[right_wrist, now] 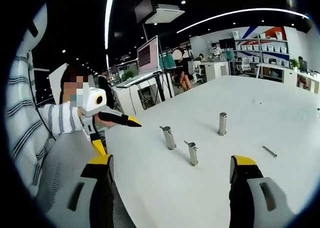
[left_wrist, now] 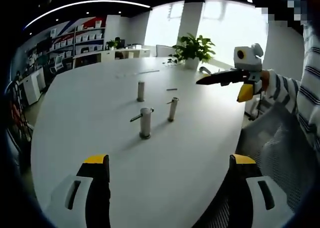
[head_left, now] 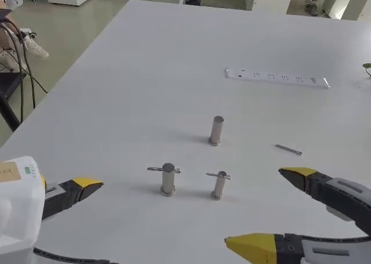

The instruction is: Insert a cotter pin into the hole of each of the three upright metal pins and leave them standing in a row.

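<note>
In the left gripper view the left claw (left_wrist: 169, 160) is spread wide and holds nothing. Ahead of it on the white surface (left_wrist: 90, 138) stand three metal pins. The nearest pin (left_wrist: 145, 123) is straight ahead, with the first cotter pin (left_wrist: 136, 118) through its top. The second pin (left_wrist: 173, 109) is a little beyond and to the right, carrying the second cotter pin (left_wrist: 170, 101). The bare pin (left_wrist: 141, 91) is farthest off. A third, loose cotter pin (left_wrist: 171, 89) lies flat beyond the second pin. Bare surface separates the claw from the nearest pin, and the surface's edge curves in by the right-hand jaw. In the right gripper view the right claw (right_wrist: 170, 163) is also wide open and empty. All three pins stand ahead of it, the loose cotter pin lies ahead of its right-hand jaw, and the surface's edge runs by its left-hand jaw. In the head view both claws sit near, one on each side of the pins. One power strip (head_left: 277, 78) lies far beyond them, with open surface all around.
</note>
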